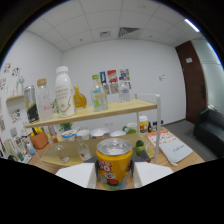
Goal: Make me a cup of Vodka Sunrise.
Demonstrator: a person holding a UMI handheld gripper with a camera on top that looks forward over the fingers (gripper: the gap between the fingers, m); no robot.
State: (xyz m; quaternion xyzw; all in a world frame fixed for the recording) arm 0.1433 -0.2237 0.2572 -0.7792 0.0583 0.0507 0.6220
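The tongs [115,176] hold a yellow can [114,163] between the two white fingers [77,175], both pressing its sides. Just beyond it, small glasses [61,152] stand on the surface [192,160]. Above, a wooden shelf [130,108] carries a white bottle [64,92] and other bottles

Can't see the gripper [114,176] tips: the fingers [75,175] run into the dark mask below, so I can't confirm whether they press the orange can [114,162] or leave gaps. The can's base is hidden too, and its label print is too blurred to read. On the shelf [95,114], the white bottle [64,91] has unreadable label text, and the clear bottles [98,95] at the middle can't be identified. Wall posters [114,80] are too small to make out. The table [187,161] near edge is cut off by the mask. The small glasses [60,152] at the table's left side are blurred together.
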